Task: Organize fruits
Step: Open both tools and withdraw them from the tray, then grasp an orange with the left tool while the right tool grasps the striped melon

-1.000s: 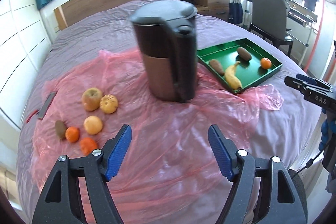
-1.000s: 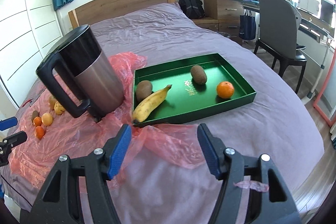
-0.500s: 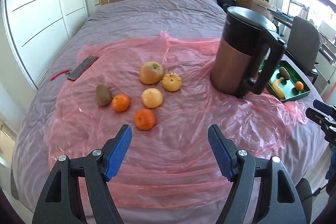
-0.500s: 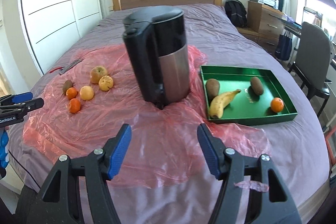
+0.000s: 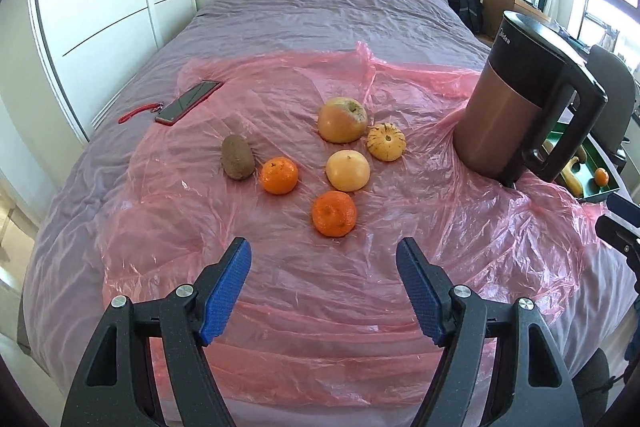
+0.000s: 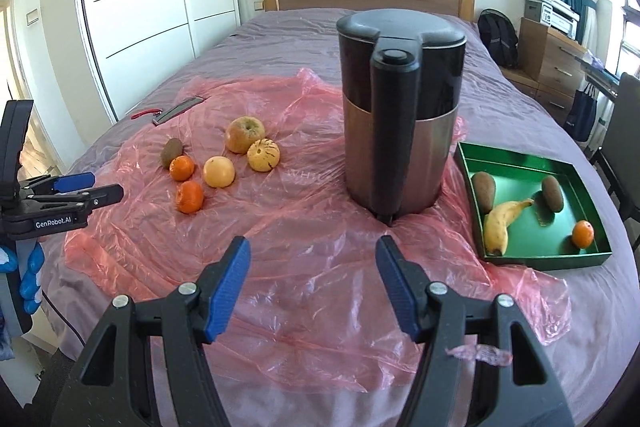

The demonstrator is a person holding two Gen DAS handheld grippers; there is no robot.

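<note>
Left wrist view: the bed [image 5: 328, 11] carries a pink plastic sheet [image 5: 304, 307], with a kettle [image 5: 516, 107] ahead-right of the left claw [image 5: 323, 291]. Six loose fruits lie ahead; the nearest orange [image 5: 334, 213] sits just beyond the tips. Centre it between the fingers before closing, avoiding sheet folds. Both claws, including the right claw [image 6: 313, 285], angle downward, jaws wide, empty. The green tray [image 6: 552, 261] lies ahead-right of the right claw.

In the left wrist view the kettle [image 5: 516, 111] hides most of the tray [image 5: 600, 187] at right; the right gripper [image 5: 618, 227] is cut off by the right edge.
</note>
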